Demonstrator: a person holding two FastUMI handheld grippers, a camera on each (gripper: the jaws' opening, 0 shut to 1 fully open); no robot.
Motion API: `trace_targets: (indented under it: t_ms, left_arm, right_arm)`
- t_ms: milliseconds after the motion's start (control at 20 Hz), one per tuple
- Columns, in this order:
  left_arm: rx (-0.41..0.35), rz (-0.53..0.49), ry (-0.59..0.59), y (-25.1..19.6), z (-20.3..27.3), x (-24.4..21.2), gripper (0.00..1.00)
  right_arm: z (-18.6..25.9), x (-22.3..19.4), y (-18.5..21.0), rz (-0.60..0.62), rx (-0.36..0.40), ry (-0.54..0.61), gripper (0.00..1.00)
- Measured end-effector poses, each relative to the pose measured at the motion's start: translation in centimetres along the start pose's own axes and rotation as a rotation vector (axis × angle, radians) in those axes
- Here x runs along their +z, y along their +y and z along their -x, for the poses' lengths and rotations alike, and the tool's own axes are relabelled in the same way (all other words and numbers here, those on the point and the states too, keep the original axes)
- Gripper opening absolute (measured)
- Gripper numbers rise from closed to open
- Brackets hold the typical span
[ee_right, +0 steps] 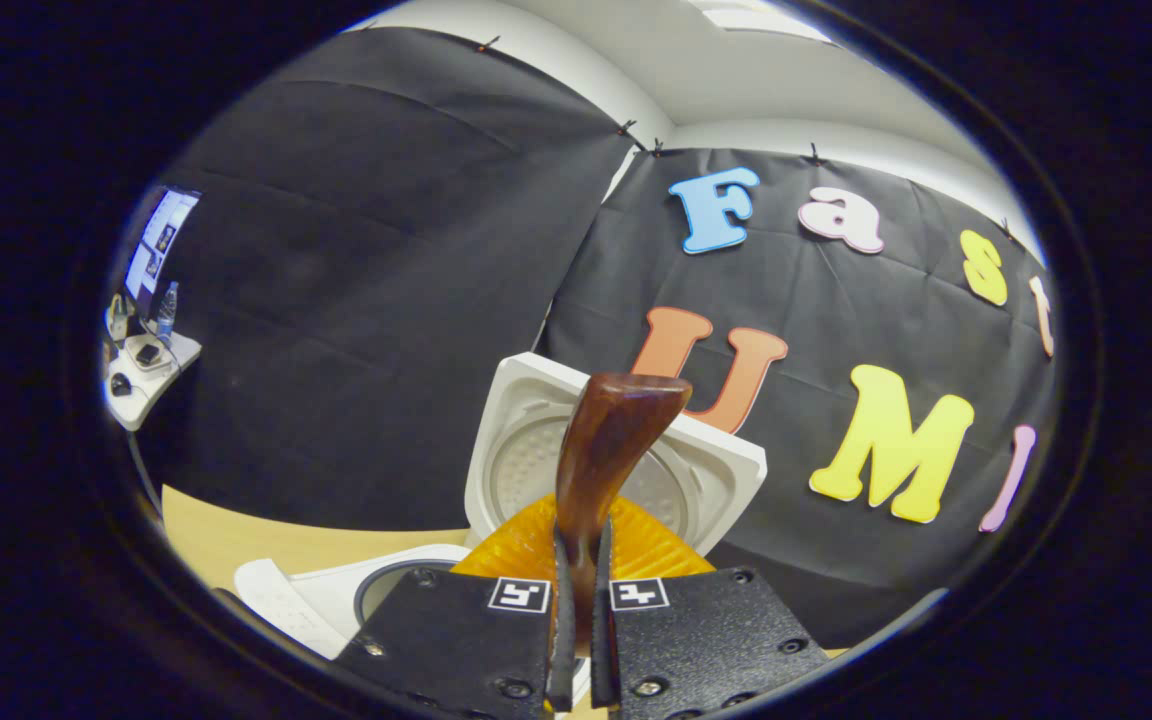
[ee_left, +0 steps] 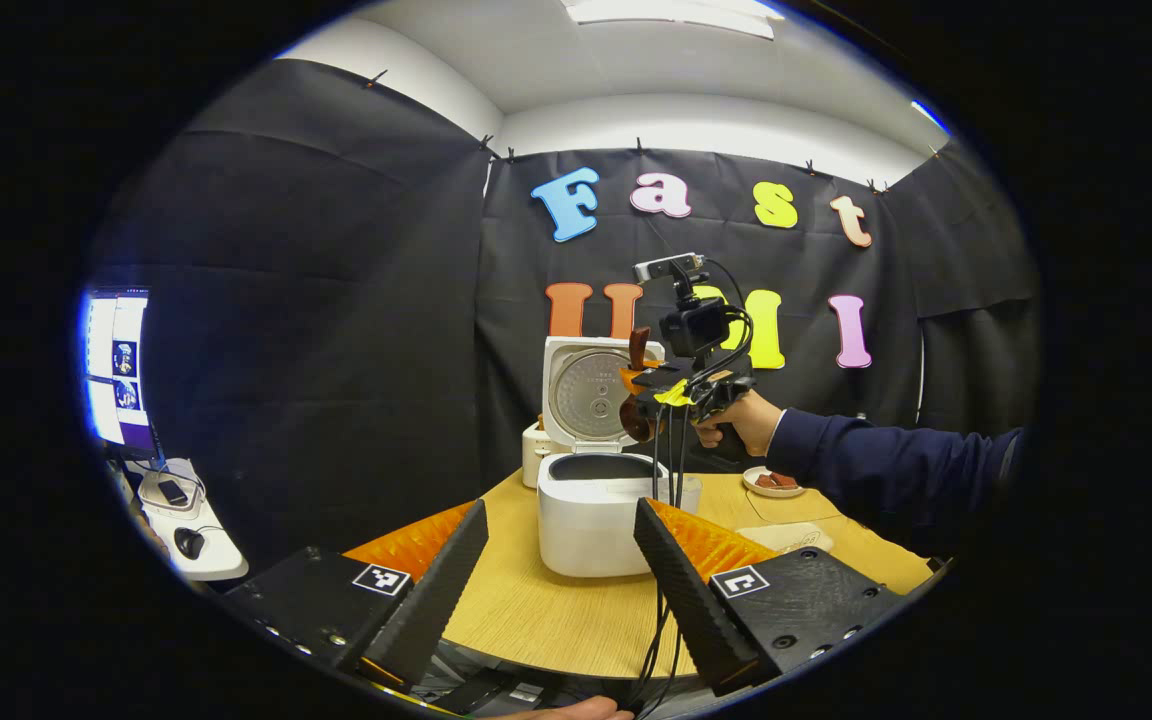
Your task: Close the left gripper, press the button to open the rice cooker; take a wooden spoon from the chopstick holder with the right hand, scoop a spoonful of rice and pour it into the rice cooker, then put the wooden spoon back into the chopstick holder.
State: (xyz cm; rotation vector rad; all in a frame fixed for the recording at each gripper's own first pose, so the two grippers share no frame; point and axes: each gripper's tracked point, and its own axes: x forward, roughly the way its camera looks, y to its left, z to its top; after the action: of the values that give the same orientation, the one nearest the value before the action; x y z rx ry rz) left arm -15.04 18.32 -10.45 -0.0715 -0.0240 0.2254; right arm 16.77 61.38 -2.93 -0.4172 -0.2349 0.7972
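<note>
The white rice cooker [ee_left: 588, 520] stands on the wooden table [ee_left: 546, 610] with its lid [ee_left: 588, 392] raised. My left gripper [ee_left: 561, 565] is open, low at the table's near edge, with nothing between its fingers. Above the open pot, a person's hand [ee_left: 741, 420] holds my right gripper [ee_left: 641, 390]. That gripper is shut on the dark wooden spoon [ee_left: 633, 418], whose handle end points up. In the right gripper view, my right gripper [ee_right: 582, 545] clamps the wooden spoon [ee_right: 608, 440]; the spoon's bowl is hidden below the fingers. Behind it are the lid [ee_right: 526, 440] and the cooker [ee_right: 336, 595].
A small white container [ee_left: 534, 452] sits behind the cooker on the left. A small plate [ee_left: 771, 484] with brown pieces lies at the back right, and a pale dish [ee_left: 791, 540] nearer. Cables [ee_left: 664, 470] hang from the right gripper. A side desk [ee_left: 186, 520] with a monitor stands far left.
</note>
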Motion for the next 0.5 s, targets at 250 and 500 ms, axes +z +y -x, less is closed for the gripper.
trace_targets:
  t_ms: [250, 500]
  left_arm:
    - [-0.019, -0.027, -0.017, -1.9, -0.2, 0.4, 0.93]
    - [-0.077, -0.033, -0.041, -5.4, -2.0, 0.9, 0.94]
  right_arm:
    - [4.3, 0.6, -2.7, -0.098, -0.036, -0.008, 0.09]
    - [11.1, -1.7, -7.9, -0.204, -0.115, 0.055, 0.09]
